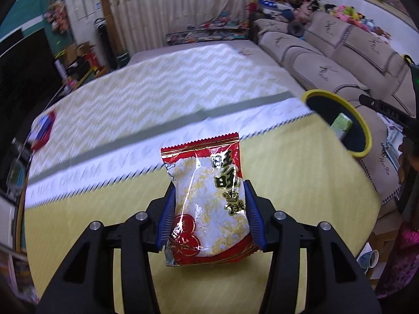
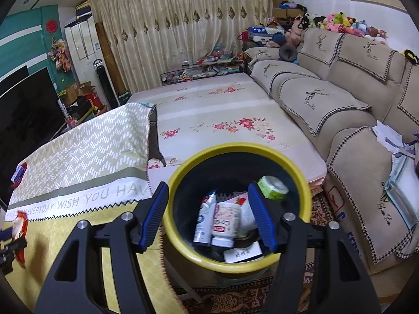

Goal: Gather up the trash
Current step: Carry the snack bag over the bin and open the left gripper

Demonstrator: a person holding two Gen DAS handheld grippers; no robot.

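Left wrist view puts the snack packet [image 1: 207, 198] dead centre: a red and white sealed bag with gold characters down one side, standing upright between the blue pads of my left gripper [image 1: 209, 204]. Both pads press into its sides, so that hand is clenched on the packet, which is lifted clear of the yellow tablecloth [image 1: 301, 172] below it. Off to the right in the same view sits the yellow-rimmed bin [image 1: 361, 120], tilted toward the camera, with a green carton showing inside.

From the right wrist I see that bin [image 2: 183, 238] close up. My right gripper [image 2: 207, 217] straddles its near rim: one blue pad lies outside the wall on the left, the other reaches inside on the right. Whether the pads actually pinch the rim I cannot tell. Inside lie a white bottle [image 2: 225, 225] with a red label, a white tube [image 2: 205, 217] beside it, a green can [image 2: 272, 188] toward the back and a white card [image 2: 242, 253] near the front.

Beyond the bin runs a low bed with a flowered sheet [image 2: 235, 120], and a beige sofa [image 2: 340, 99] lines the right wall, soft toys heaped along its back.
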